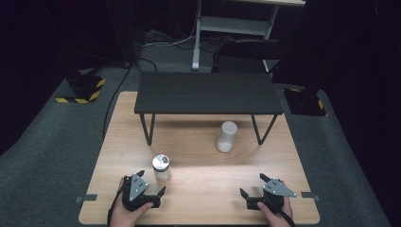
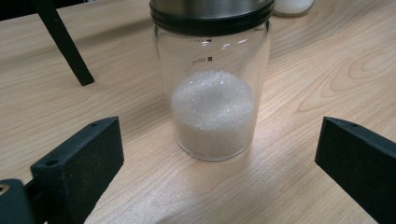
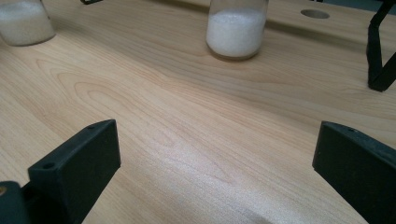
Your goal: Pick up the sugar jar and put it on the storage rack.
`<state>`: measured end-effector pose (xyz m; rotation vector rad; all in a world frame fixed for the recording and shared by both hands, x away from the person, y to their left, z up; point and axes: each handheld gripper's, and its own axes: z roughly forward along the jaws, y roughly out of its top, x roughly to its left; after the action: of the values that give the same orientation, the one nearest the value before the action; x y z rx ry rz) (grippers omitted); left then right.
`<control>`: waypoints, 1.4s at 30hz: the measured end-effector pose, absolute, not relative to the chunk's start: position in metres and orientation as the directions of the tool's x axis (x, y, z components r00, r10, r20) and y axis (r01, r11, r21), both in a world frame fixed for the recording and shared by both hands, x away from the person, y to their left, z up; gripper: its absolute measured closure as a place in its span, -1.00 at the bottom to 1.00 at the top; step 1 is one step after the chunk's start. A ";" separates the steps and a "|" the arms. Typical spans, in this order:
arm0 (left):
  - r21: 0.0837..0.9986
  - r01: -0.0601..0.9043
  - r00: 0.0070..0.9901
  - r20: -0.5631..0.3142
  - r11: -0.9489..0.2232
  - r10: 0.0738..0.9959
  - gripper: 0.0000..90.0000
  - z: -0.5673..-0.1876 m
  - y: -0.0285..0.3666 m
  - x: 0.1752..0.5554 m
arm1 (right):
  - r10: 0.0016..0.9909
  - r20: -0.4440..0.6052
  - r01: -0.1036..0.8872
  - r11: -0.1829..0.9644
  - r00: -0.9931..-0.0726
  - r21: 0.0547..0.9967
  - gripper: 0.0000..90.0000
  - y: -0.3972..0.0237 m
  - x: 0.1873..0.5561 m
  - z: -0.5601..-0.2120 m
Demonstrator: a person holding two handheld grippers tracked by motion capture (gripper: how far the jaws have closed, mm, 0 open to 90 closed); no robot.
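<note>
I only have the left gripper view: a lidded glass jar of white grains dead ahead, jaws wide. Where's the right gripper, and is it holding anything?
Observer: The right gripper rests at the near right of the table, jaws open, nothing between them.
Operator: Any second container?
Observer: Yes, a white-filled jar stands farther back, just in front of the black shelf.
Operator: Is my jar under that shelf?
Observer: No. The lidded jar stands in the open, just ahead of the left gripper, untouched.

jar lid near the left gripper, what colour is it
Silver metal with a black rim; the jar lid shows best in the high view.
</note>
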<state>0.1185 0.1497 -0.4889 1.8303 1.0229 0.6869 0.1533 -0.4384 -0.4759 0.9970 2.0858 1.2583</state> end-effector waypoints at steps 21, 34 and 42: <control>0.906 0.366 0.516 -0.009 -0.211 0.857 -0.98 -0.491 0.157 0.121 | 0.799 -0.046 0.324 0.295 -0.599 0.899 -0.99 -0.439 0.151 -0.477; 0.932 0.329 0.517 -0.042 -0.153 0.855 -0.98 -0.488 0.165 0.117 | 0.802 -0.048 0.319 0.291 -0.595 0.902 -1.00 -0.438 0.149 -0.478; 0.946 0.295 0.514 -0.041 -0.132 0.857 -0.98 -0.485 0.163 0.118 | 0.805 -0.052 0.317 0.292 -0.591 0.902 -1.00 -0.437 0.148 -0.478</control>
<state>0.1181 0.1631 -0.4848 1.6846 0.9868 0.6542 0.1479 -0.4374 -0.4782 0.9992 2.0577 1.2635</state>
